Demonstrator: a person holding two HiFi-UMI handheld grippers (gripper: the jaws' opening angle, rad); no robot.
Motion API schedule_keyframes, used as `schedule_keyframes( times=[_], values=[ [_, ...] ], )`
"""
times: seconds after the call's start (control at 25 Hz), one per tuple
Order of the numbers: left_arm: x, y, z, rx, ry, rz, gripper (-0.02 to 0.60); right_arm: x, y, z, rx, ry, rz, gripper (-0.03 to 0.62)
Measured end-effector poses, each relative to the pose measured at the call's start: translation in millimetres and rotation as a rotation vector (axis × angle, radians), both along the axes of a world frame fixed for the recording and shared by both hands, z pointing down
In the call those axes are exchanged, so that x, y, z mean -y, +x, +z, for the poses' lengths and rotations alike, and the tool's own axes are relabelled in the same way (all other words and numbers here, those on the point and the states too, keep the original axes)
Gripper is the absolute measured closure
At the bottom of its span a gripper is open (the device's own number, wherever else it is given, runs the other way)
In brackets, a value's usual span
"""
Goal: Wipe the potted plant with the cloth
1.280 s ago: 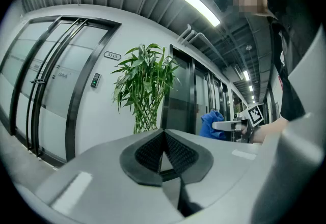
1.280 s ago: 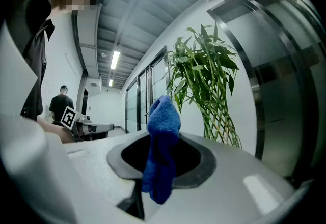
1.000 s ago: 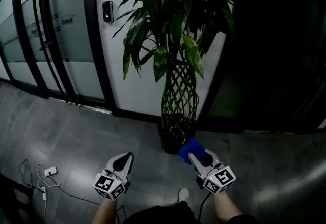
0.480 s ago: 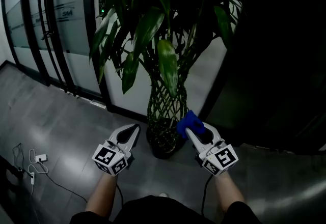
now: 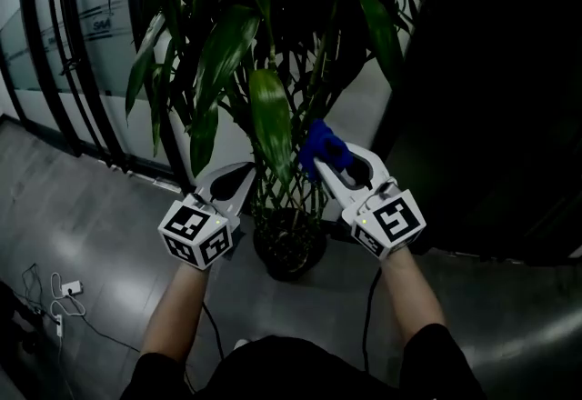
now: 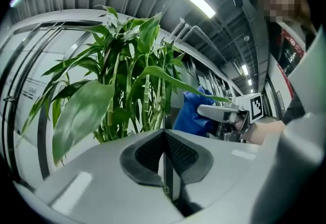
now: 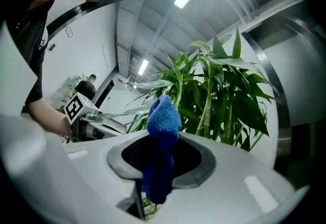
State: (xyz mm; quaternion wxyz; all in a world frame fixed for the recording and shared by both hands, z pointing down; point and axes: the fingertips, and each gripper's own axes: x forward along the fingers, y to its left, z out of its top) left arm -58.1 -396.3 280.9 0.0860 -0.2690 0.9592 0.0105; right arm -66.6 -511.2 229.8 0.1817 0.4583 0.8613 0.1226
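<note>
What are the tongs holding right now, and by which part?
The right tongs are shut on the blue cloth, pinched around its middle; one end sticks out past the tips. The left tongs are shut, empty.

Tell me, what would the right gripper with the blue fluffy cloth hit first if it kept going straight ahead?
Most likely the leafy green potted plant: the right gripper, shut on the blue fluffy cloth, points into its leaves and stalks. Depth is unclear, so I cannot tell which leaf.
</note>
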Motion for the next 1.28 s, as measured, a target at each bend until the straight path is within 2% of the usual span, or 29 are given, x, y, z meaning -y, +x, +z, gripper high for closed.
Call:
schedule_keyframes(
  times=[0.24,0.52,0.6,0.76,0.84,1.12,1.28],
  values=[
    [1.8,-28.1,-45.3,0.018,-0.019,0.029,0.575,-17.1,-19.7,-75.9,0.205,0.077,0.11,0.484],
    [-1.7,-44.0,-53.2,0.011,-0.063,0.036,0.575,-48.0,-9.6,-127.9,0.417,0.235,0.183,0.484],
    [-4.4,-46.4,-52.5,0.013,-0.068,0.03,0.575,-60.1,-4.5,-126.6,0.467,0.313,0.196,0.484],
    [-1.4,-53.4,-55.8,0.018,-0.111,0.037,0.575,-86.5,-1.2,-101.9,0.534,0.535,0.211,0.484],
    [-0.2,-55.2,-62.3,0.025,-0.121,0.048,0.575,-95.5,-1.1,-86.7,0.554,0.608,0.209,0.484],
    [6.6,-57.2,-72.2,0.037,-0.143,0.095,0.575,-106.0,-3.8,-54.4,0.608,0.712,0.227,0.484],
    [16.7,-61.5,-66.1,0.027,-0.15,0.121,0.575,-101.9,-2.5,-39.5,0.614,0.736,0.232,0.484]
  ],
)
